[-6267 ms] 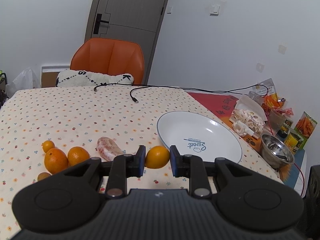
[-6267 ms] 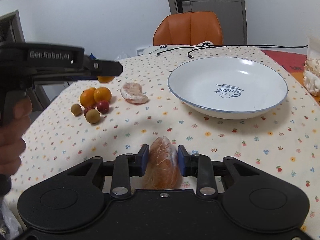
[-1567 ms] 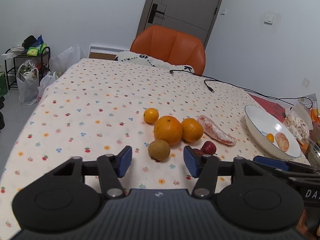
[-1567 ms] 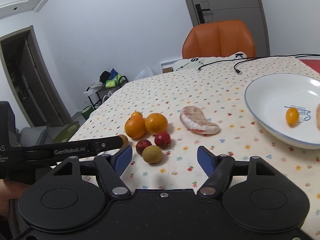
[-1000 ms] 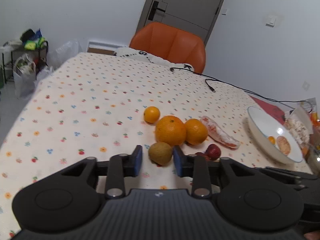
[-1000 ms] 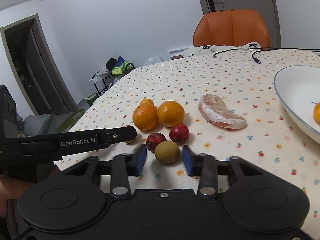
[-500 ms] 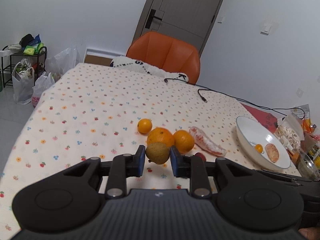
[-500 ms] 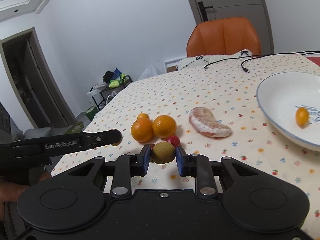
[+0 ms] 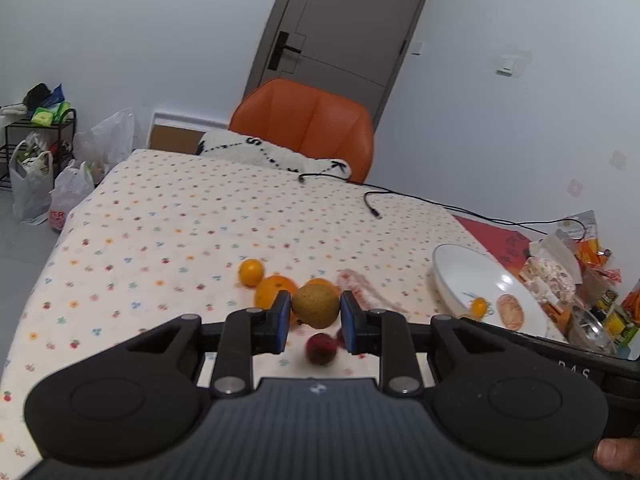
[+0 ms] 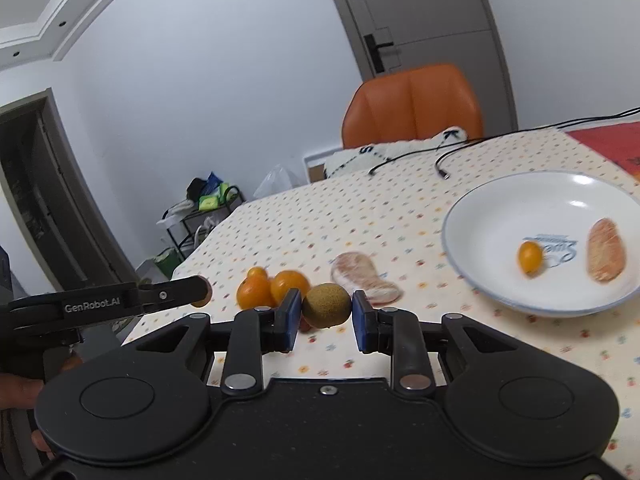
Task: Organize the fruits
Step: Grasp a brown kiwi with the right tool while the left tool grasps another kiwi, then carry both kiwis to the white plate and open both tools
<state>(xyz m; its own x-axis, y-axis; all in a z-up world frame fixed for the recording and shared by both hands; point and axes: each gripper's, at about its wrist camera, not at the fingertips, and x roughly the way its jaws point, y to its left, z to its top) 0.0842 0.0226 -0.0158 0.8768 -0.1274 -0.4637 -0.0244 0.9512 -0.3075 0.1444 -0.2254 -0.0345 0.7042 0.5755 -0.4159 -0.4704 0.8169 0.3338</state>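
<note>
My left gripper (image 9: 315, 322) is shut on a round brown fruit (image 9: 315, 305), held above the flowered tablecloth. Below and behind it lie a small orange (image 9: 251, 272), a bigger orange (image 9: 272, 293), a peeled citrus segment (image 9: 360, 290) and a dark red fruit (image 9: 321, 349). My right gripper (image 10: 325, 317) is shut on a second brown fruit (image 10: 326, 305), also off the table. The white plate (image 10: 480, 216) to the right holds a small orange fruit (image 10: 530, 257) and a peeled segment (image 10: 605, 255). Two oranges (image 10: 289, 285) sit behind the right gripper.
An orange chair (image 9: 308, 124) with a white cushion stands at the far table edge. A black cable (image 9: 372, 204) crosses the cloth. Snack packets and a metal bowl (image 9: 588, 330) crowd the right edge. Bags and a rack stand on the floor at left.
Both grippers went from open to shut, each on a brown fruit, and lifted it off the table. Both views have swung towards the plate.
</note>
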